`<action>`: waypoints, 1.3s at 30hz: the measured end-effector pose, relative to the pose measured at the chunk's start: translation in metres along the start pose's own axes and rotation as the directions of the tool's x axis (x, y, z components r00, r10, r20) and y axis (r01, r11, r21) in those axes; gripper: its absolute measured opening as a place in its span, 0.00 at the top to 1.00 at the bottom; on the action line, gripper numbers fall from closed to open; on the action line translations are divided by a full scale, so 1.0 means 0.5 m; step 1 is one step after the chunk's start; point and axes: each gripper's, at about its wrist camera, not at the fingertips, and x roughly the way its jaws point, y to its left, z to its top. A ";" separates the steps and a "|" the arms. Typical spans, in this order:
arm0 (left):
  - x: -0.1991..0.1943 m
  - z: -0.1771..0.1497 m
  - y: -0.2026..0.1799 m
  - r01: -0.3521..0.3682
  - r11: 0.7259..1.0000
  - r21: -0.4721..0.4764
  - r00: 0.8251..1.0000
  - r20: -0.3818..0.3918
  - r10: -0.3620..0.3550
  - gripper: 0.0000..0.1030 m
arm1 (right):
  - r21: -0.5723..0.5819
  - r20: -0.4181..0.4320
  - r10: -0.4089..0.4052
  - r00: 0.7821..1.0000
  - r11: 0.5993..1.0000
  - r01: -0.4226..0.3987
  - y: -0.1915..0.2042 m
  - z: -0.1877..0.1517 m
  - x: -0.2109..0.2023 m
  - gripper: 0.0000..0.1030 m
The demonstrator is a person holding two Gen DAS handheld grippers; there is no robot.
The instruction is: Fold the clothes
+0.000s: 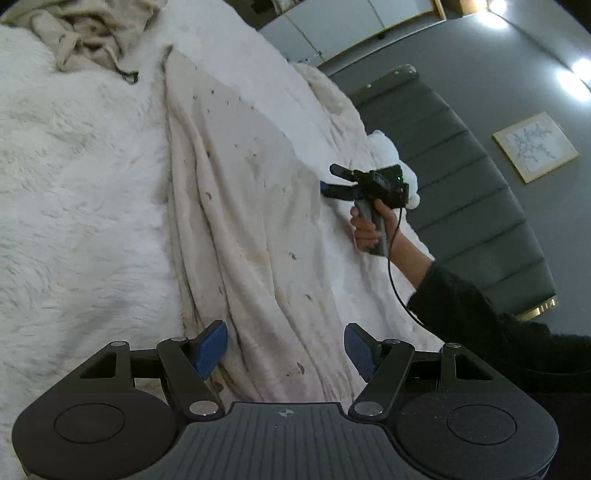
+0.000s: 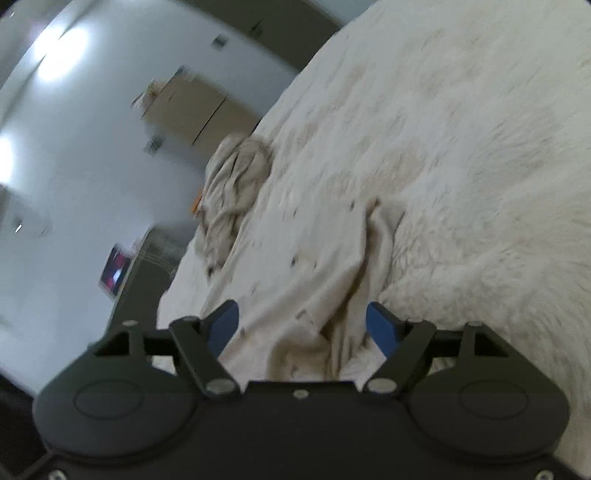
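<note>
A cream garment [image 1: 240,206] with small dark specks lies stretched out in long wrinkles on a white fluffy bed cover [image 1: 74,177]. My left gripper [image 1: 285,349] is open at the garment's near end, and the cloth runs under the gap between its blue pads [image 1: 210,349]. My right gripper [image 1: 328,180], held in a hand, is at the garment's far side edge. In the right wrist view this gripper [image 2: 303,326] is open over a bunched fold of the garment [image 2: 325,288]. Neither gripper's pads press on the cloth.
A second beige garment [image 1: 85,33] lies crumpled at the bed's far end [image 2: 236,184]. A grey padded headboard [image 1: 461,166] and a framed picture [image 1: 535,146] are on the right. A white pillow [image 1: 388,147] lies by the headboard. The person's dark sleeve [image 1: 480,325] crosses the lower right.
</note>
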 end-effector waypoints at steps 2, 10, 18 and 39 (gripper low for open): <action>0.007 0.005 0.013 -0.002 1.000 -0.029 1.000 0.000 0.002 0.38 | -0.025 -0.032 0.033 0.999 0.999 -0.034 -0.001 0.007 0.003 0.28; 0.021 0.009 0.031 -0.015 0.997 -0.075 1.000 -0.002 0.015 0.38 | -0.138 -0.105 0.128 0.986 0.980 -0.142 0.037 0.040 -0.014 0.28; 0.029 0.017 0.040 -0.021 0.997 -0.069 1.000 -0.015 0.020 0.38 | -0.131 -0.134 0.122 0.983 0.981 -0.140 0.033 0.044 -0.010 0.27; 0.019 0.009 0.044 -0.016 0.998 -0.065 0.999 -0.033 0.014 0.37 | -0.040 -0.547 0.181 0.818 0.970 -0.241 0.069 0.166 0.058 0.50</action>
